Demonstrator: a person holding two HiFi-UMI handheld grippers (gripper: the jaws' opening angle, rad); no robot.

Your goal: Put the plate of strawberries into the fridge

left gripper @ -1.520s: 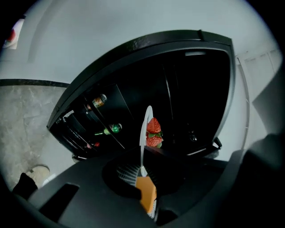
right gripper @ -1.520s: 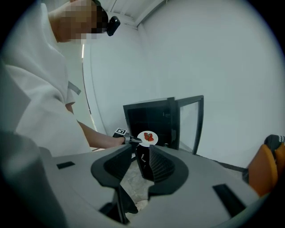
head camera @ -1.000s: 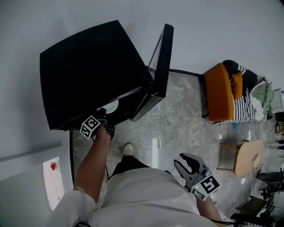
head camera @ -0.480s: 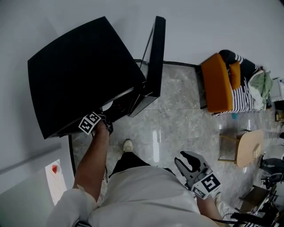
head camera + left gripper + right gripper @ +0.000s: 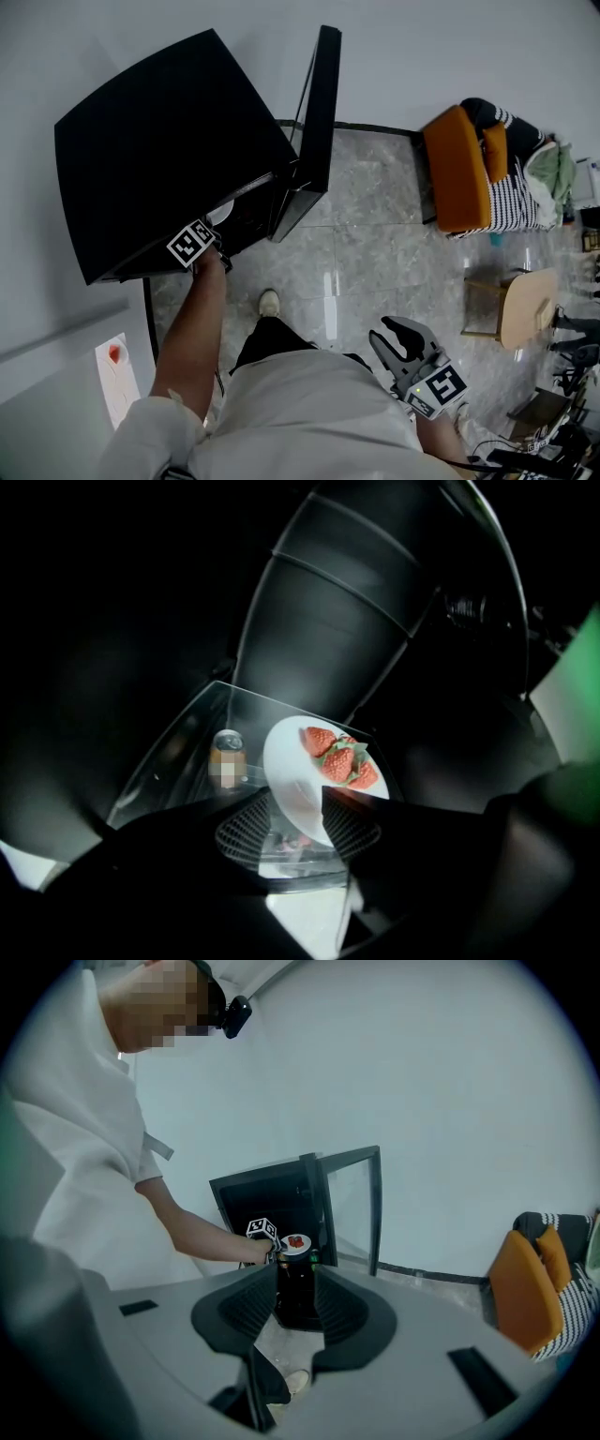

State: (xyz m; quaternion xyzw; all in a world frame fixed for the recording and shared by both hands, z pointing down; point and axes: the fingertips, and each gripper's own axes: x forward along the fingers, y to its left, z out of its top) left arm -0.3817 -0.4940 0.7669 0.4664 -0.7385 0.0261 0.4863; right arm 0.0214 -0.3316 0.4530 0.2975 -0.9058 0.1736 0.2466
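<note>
While the person stands over a grey stone floor [image 5: 375, 253], the head view shows a squat black fridge [image 5: 159, 141] with its glass-paned door [image 5: 317, 112] swung wide, and the left gripper [image 5: 217, 251] reaches into the opening at the end of a bare forearm, its marker cube just outside. A sliver of the round white plate [image 5: 218, 213] shows inside the fridge, just beyond that gripper. The right gripper [image 5: 398, 339] hangs low at the person's side, well apart from the fridge, and an orange upholstered chair [image 5: 457, 183] stands by the far wall. From the left gripper view, the plate rests on a clear glass shelf [image 5: 248, 187] inside the dark fridge, carrying three red strawberries [image 5: 340, 761] with green leaves on its far half, and a small drink can [image 5: 227, 757] stands upright just left of it on the same shelf. This gripper's jaws have just been opening and stand released, spread to either side of the plate's near rim without pressing on it. Seen in the right gripper view, that gripper's two ribbed black jaws are parted with nothing between them, and past them the open fridge, the plate of strawberries and the left gripper's cube show across the room beside the person's outstretched arm.
</note>
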